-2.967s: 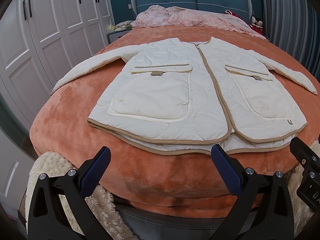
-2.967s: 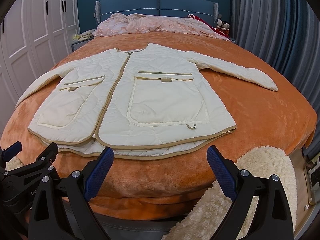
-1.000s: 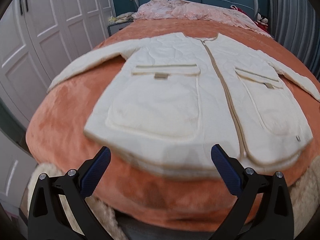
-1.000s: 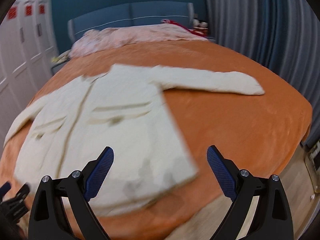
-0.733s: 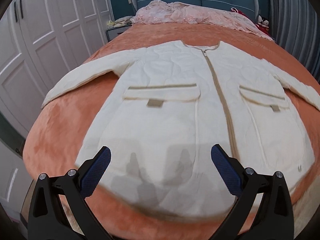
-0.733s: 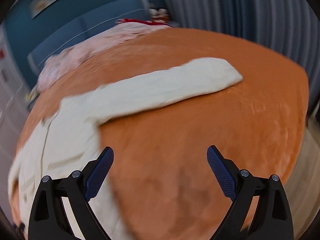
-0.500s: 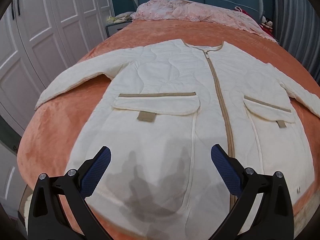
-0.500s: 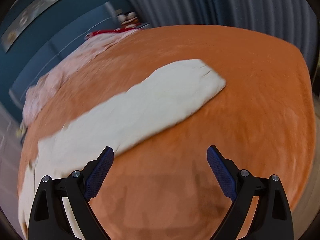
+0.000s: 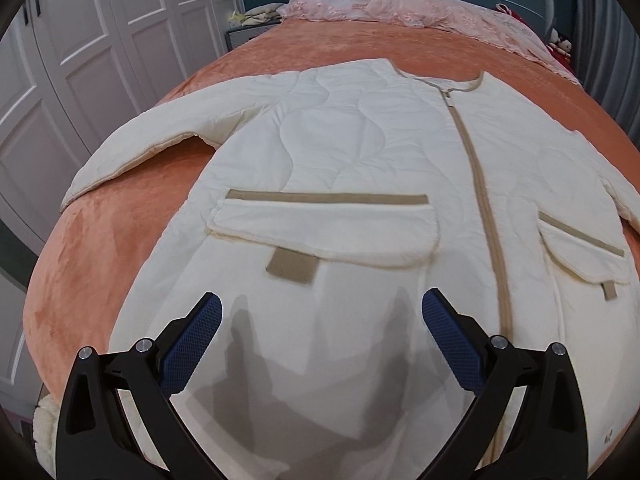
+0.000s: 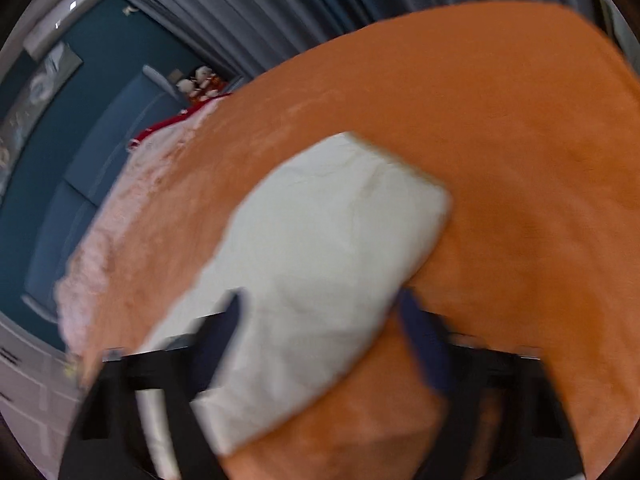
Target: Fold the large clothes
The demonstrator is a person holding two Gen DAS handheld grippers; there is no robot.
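A cream quilted jacket (image 9: 360, 168) with tan trim lies flat, front up and zipped, on the orange bedspread (image 9: 120, 216). My left gripper (image 9: 321, 334) hovers open over its lower front, just below the left pocket flap (image 9: 320, 228), with nothing between the fingers. In the blurred, rolled right wrist view, the end of the jacket's right sleeve (image 10: 320, 248) lies on the bedspread (image 10: 520, 160). My right gripper (image 10: 324, 324) straddles that sleeve a little short of the cuff. Its jaws are closing with the sleeve between them, and the cloth looks flat, not pinched.
White wardrobe doors (image 9: 80, 52) stand along the left of the bed. A pink quilt (image 9: 400, 4) is bunched at the blue headboard (image 10: 72, 184). Grey curtains (image 10: 320, 8) hang beyond the bed's right side. A fluffy cream rug (image 9: 44, 432) lies at the bed's foot.
The left gripper moved forward from the hem over the jacket's lower front. The right gripper swung right to the sleeve end, rolled, came down over it, and its jaws narrowed.
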